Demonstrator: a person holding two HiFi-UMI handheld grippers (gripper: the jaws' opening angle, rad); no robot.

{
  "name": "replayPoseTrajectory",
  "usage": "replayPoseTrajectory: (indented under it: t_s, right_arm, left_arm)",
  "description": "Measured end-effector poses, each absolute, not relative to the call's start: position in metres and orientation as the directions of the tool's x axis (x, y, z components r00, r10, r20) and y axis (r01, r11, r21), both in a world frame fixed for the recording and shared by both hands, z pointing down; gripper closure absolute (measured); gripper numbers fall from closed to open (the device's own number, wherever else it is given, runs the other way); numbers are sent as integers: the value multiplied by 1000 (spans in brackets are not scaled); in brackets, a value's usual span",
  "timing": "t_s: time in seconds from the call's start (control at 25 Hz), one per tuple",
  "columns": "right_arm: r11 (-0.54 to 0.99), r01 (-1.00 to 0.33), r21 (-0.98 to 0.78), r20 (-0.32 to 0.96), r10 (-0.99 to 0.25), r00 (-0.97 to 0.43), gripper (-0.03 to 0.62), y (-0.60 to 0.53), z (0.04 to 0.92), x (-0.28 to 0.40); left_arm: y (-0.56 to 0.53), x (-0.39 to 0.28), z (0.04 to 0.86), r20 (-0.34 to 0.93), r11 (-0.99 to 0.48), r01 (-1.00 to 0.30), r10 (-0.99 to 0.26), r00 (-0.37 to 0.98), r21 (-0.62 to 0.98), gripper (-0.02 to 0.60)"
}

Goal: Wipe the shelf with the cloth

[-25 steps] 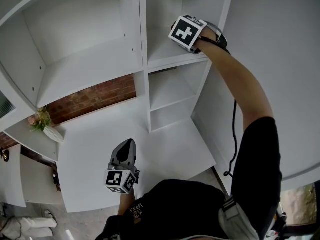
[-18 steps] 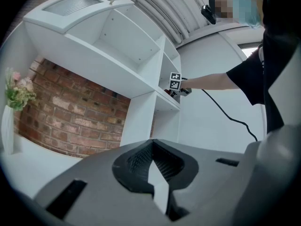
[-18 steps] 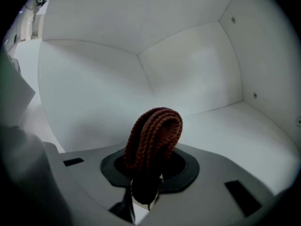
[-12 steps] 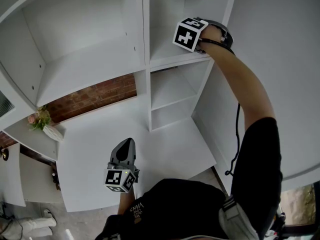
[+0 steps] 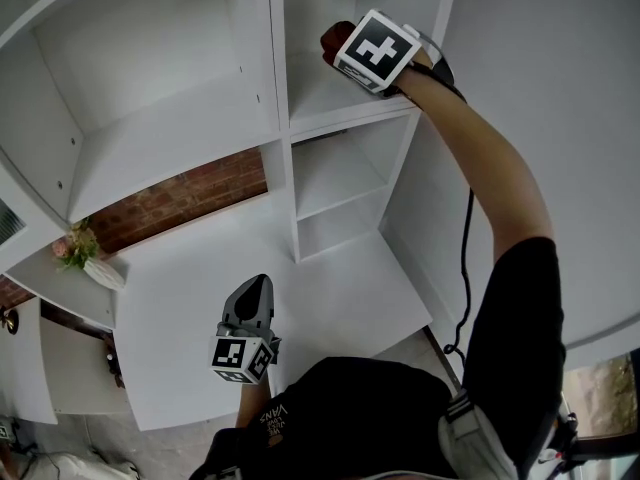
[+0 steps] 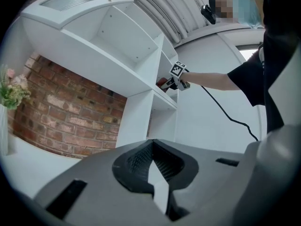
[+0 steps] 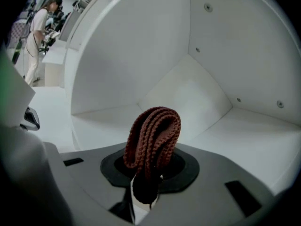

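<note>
Cloth was a rust-brown knit, folded into a thick loop w/ ribbed rows. It stood up out of my right gripper at center of the right gripper view, and the jaws were clamped tight on its lower end. In head view it showed as a dark red bit at upper middle of frame, just past the marker cube. That put it inside the top right compartment of the white shelf unit. It sat close over the board, but I couldn't tell if it touched. Compartment's back and side walls, w/ small peg holes, closed in around the cloth. My left gripper hung at lower middle of head view over the white desk top, well apart from the shelf. Its jaws were together, nothing btwn them. A black cable ran down along my right arm. Brick wall showed behind the unit at middle left, and pink flowers were at the left edge. A person in white stood far off at upper left of the right gripper view.
</note>
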State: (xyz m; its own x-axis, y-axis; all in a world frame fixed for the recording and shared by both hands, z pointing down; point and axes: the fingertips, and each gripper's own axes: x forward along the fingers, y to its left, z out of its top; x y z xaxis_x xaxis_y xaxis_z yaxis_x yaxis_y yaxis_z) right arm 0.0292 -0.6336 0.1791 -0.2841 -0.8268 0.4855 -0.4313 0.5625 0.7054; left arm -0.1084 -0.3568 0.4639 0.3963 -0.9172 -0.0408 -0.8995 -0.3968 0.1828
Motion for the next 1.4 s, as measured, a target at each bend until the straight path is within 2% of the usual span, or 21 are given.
replayPoseTrajectory:
  t_s: [0.28, 0.48, 0.64, 0.92, 1.12, 1.4]
  right_arm:
    - [746, -459, 483, 479, -664, -575, 500, -573, 176, -31]
    - [823, -443, 356, 527, -568, -633, 500, -549, 203, -51]
    - [820, -445, 360, 539, -572, -618, 500, -548, 216, -49]
    - [770, -423, 478, 549, -638, -540, 500, -557, 218, -31]
    - [685, -401, 608, 536, -727, -430, 500, -574, 220, 7]
    - [592, -409, 694, 521, -806, -282, 500, -599, 223, 71]
  left_arm:
    - [-353, -102, 464, -35, -433, -885, -900, 434, 172, 575]
    - [-345, -104, 463, -31, -446, -878, -894, 447, 173, 575]
    - [-342, -104, 465, -26, -453, -874, -890, 456, 178, 575]
    - [-343, -101, 467, -19, -460, -870, -886, 464, 178, 575]
    - [-349, -94, 467, -16, -469, -865, -880, 474, 179, 575]
    - [-359, -74, 469, -13, -495, -849, -865, 502, 183, 575]
